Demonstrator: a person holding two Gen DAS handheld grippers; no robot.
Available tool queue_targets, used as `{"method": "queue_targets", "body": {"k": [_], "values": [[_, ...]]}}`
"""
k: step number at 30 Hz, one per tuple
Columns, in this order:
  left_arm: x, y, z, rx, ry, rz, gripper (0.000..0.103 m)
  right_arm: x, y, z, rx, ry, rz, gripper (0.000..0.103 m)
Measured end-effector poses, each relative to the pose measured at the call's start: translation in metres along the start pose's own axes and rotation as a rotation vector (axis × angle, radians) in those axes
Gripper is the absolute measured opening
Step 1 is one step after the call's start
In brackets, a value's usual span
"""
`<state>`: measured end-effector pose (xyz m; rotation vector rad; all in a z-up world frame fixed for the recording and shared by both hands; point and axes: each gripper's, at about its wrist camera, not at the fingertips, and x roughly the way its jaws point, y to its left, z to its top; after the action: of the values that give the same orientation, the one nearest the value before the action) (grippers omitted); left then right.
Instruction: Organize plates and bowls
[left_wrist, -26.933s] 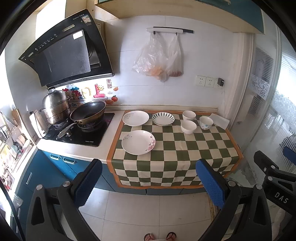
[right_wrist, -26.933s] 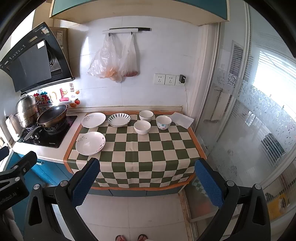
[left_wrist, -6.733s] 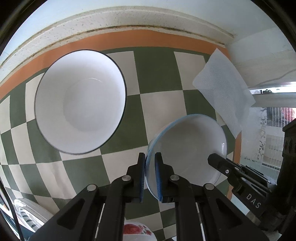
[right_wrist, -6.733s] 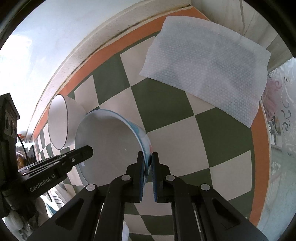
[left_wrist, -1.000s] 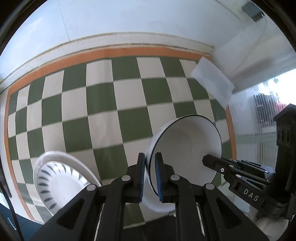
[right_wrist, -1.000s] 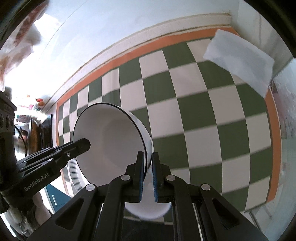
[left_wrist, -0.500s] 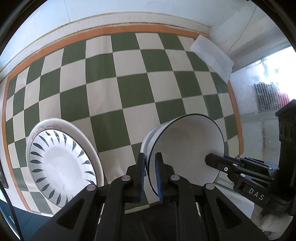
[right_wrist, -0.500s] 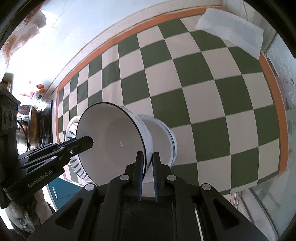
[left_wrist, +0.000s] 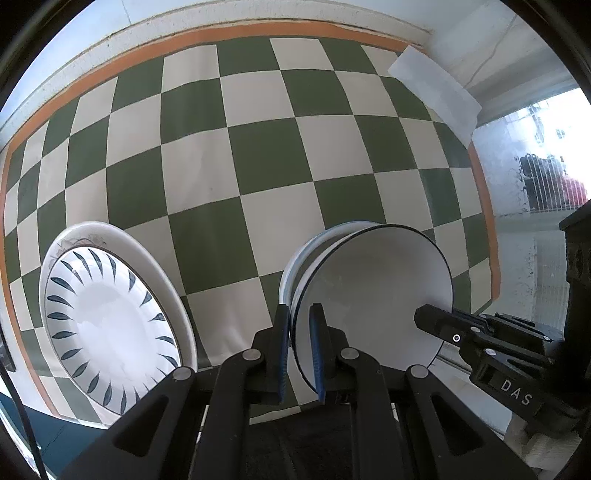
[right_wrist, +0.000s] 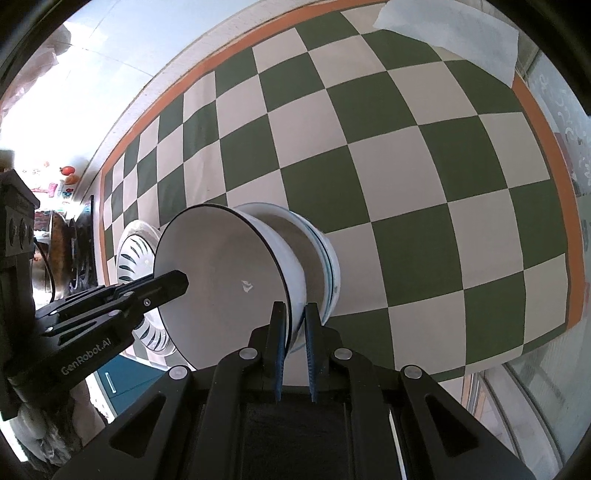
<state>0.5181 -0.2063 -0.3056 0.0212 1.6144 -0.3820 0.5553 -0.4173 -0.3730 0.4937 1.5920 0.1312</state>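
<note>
A white bowl with a dark rim (left_wrist: 373, 295) (right_wrist: 221, 280) is held by both grippers on opposite sides of its rim. My left gripper (left_wrist: 298, 317) is shut on its left rim; my right gripper (right_wrist: 294, 314) is shut on its right rim. The bowl sits partly inside a blue-rimmed bowl (left_wrist: 314, 240) (right_wrist: 317, 251) standing on the green checkered cloth (left_wrist: 258, 147) (right_wrist: 369, 147). A stack of plates, topped by one with dark leaf marks (left_wrist: 107, 321) (right_wrist: 136, 254), lies to the left.
A white paper towel (left_wrist: 436, 92) (right_wrist: 450, 33) lies at the cloth's far right corner by the wall. The counter's front edge runs just under the bowls. A stove with a pan (right_wrist: 62, 229) is at the far left.
Both grippers have carried the dark-rimmed bowl down and toward the front of the cloth, bringing it into the blue-rimmed bowl. The plate stack has come closer into view.
</note>
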Motion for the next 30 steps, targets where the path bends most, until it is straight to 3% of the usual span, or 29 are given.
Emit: {"method": "queue_targets", "body": {"k": [11, 17, 25, 28, 30], "values": [[0.005, 0.001, 0.003, -0.027, 0.004, 0.007, 0.010, 0.005, -0.001, 0.007, -0.004, 0.008, -0.011, 0.015], [0.002, 0.000, -0.001, -0.017, -0.005, 0.047, 0.010, 0.001, 0.003, 0.006, -0.024, -0.004, -0.020, 0.015], [-0.035, -0.001, -0.018, 0.015, -0.108, 0.086, 0.011, -0.030, 0.015, -0.008, -0.054, -0.084, -0.058, 0.015], [-0.059, -0.006, -0.028, 0.045, -0.155, 0.073, 0.024, -0.048, 0.024, -0.020, -0.072, -0.121, -0.069, 0.015], [-0.074, -0.010, -0.035, 0.072, -0.185, 0.065, 0.041, -0.058, 0.031, -0.029, -0.085, -0.136, -0.073, 0.015]]}}
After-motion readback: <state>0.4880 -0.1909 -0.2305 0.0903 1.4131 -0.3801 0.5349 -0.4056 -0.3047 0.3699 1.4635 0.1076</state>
